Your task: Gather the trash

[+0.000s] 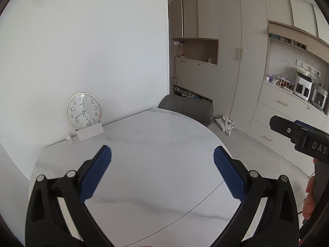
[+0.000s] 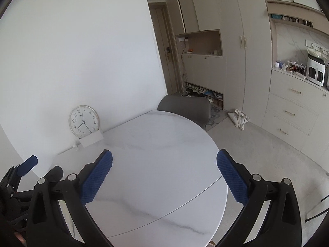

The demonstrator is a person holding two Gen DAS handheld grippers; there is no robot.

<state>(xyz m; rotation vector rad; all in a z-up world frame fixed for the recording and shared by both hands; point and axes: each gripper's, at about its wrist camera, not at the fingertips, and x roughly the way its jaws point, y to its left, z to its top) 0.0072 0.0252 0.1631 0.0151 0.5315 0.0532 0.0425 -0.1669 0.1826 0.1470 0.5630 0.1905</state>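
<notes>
White marble with thin grey veins makes the top of the round bench point(image 1: 156, 144), and both claws hover above its near part with nothing between their blue pads. The left claw point(image 1: 162, 154) stands wide open, its two ribbed pads far apart, and it holds nothing. The right claw point(image 2: 164, 157) is spread just as wide and is also empty; in the left wrist view its black body point(image 1: 298, 135) shows at the right edge with a hand point(image 1: 310, 197) under it, and in the right wrist view the left claw appears at the lower left edge point(image 2: 28, 164). No piece of trash can be seen on the bench surface under or ahead of either claw, so I cannot tell where the trash lies. At the far left of the bench, well apart from the claws, a round wall clock point(image 1: 83, 110) leans against the white wall point(image 1: 92, 41), and a small white card point(image 1: 90, 132) stands just in front of it, touching its lower edge. A tiny white object point(image 1: 69, 138) sits beside the card; it is too small to identify. Behind the bench a grey chair point(image 1: 186, 108) is pushed close. On the floor near the beige cabinets point(image 1: 226, 41) lies a pale cloth bag point(image 1: 225, 123).
</notes>
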